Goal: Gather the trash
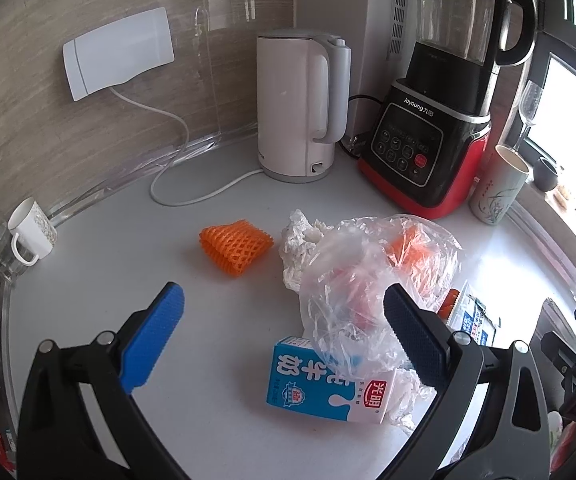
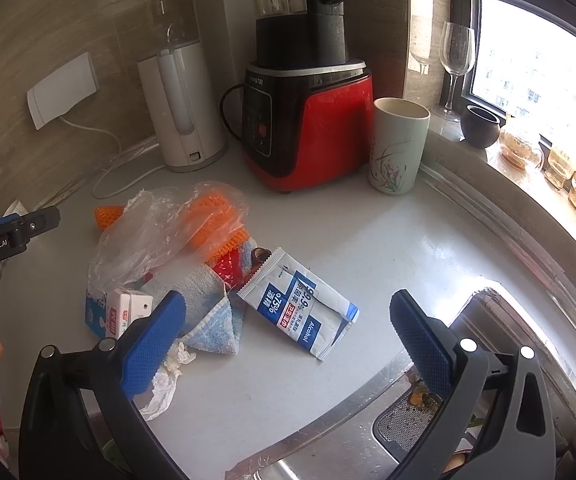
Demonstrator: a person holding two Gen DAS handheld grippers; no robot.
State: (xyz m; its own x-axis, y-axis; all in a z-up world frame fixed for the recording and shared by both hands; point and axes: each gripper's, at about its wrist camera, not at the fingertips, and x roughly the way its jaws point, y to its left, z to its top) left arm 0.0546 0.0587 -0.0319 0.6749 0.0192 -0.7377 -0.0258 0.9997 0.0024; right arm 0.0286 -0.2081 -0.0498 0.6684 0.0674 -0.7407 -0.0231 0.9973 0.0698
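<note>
A: How are the tongs held?
B: The left gripper (image 1: pixel 283 336) and right gripper (image 2: pixel 288 332) are spread wide, nothing grasped.
A: And the trash?
B: The plastic bag (image 1: pixel 372 280) is heaped on the counter (image 1: pixel 127 280), with the milk carton (image 1: pixel 320 388) against it.

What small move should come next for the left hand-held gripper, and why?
Probably ease the left hand-held gripper forward and down onto the milk carton. Its jaws are open and empty, and the carton lies nearest, between the fingers, partly under the clear plastic bag.
</note>
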